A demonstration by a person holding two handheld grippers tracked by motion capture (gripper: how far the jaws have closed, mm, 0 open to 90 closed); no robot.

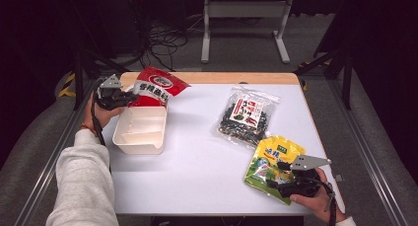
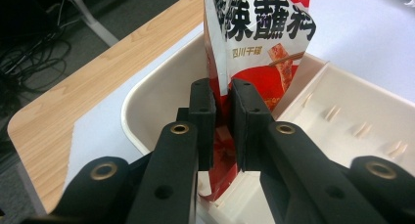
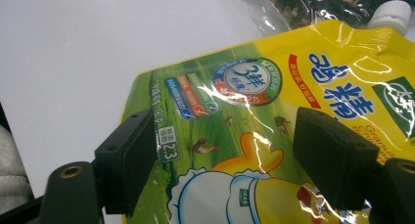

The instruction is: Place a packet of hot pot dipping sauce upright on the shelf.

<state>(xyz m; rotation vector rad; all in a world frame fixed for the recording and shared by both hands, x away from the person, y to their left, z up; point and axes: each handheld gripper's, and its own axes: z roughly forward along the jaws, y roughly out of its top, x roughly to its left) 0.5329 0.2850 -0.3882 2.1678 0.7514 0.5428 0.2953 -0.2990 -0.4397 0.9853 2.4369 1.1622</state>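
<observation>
A red snack packet (image 1: pixel 156 86) hangs over the far end of a white divided bin (image 1: pixel 140 132) at the table's left. My left gripper (image 1: pixel 129 98) holds it by its edge. In the left gripper view the two pads are pressed on the red packet (image 2: pixel 264 43), and its lower end reaches into the bin (image 2: pixel 352 121). A yellow spouted pouch (image 1: pixel 271 159) lies flat at the front right. My right gripper (image 1: pixel 274 174) rests at its near end. In the right gripper view the jaws stand wide apart over the pouch (image 3: pixel 274 111), and the right gripper (image 3: pixel 222 150) grips nothing.
A clear bag of dark dried food (image 1: pixel 246 115) with a red-and-white label lies right of centre, just beyond the yellow pouch. The table's wooden far edge (image 1: pixel 212 78) runs behind the bin. Cables and a stand's legs lie on the floor beyond.
</observation>
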